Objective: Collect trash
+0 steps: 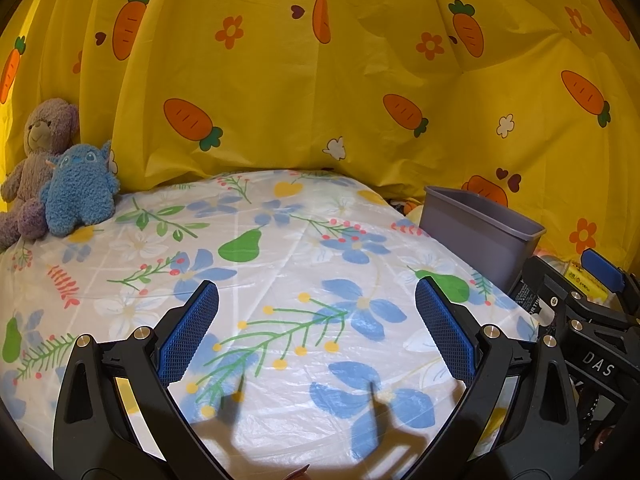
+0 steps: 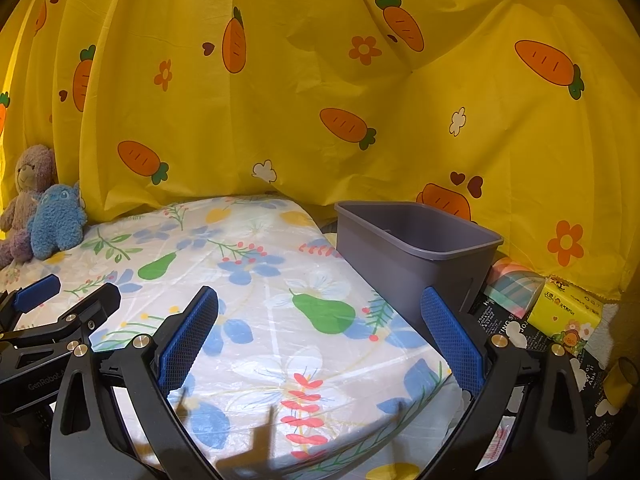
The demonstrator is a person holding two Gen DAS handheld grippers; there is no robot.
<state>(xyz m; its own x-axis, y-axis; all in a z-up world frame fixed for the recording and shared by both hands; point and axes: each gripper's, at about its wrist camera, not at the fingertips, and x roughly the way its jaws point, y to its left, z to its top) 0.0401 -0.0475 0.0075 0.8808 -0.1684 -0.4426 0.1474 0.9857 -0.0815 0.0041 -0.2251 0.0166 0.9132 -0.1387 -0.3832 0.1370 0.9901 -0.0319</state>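
Nearest to me, my left gripper (image 1: 316, 328) hovers over the bench (image 1: 280, 264) with its fingers (image 1: 192, 332) spread wide and nothing between them; the pads are blue with a fine mesh-like grip texture, set on glossy black plastic arms with small silver bolts. My right gripper (image 2: 320, 332) is built the same and is likewise released, holding nothing, its right finger (image 2: 452, 340) hanging just in front of the bin. In the left wrist view the right gripper's body at the right edge carries white letters reading "DAS"; in the right wrist view the left gripper's (image 2: 60, 312) body at the left edge reads "GenRobot".

The bench wears a slick, faintly crinkled plastic cloth (image 2: 256, 280), white with blue flowers, green pears, red berries and yellow buds. Both grippers throw dark shadows on it.

At the bench's right side stands the grey bin (image 2: 404, 256), a smooth matte plastic tub, rectangular with rounded corners and a rolled rim. I see no loose trash on the bench. Right of the bin lie a pastel plaid packet (image 2: 516, 284) and a yellow tissue pack (image 2: 568, 312) with cartoon art and small print too small for me to read, both resting on a black sheet with white lettering (image 2: 516, 332).

At the far left corner sit two fuzzy plush toys, a lilac bear (image 1: 44, 140) and a blue monster (image 1: 80, 188) touching it. Behind everything hangs a creased yellow curtain (image 1: 320, 92) printed with carrots, flowers and hearts.
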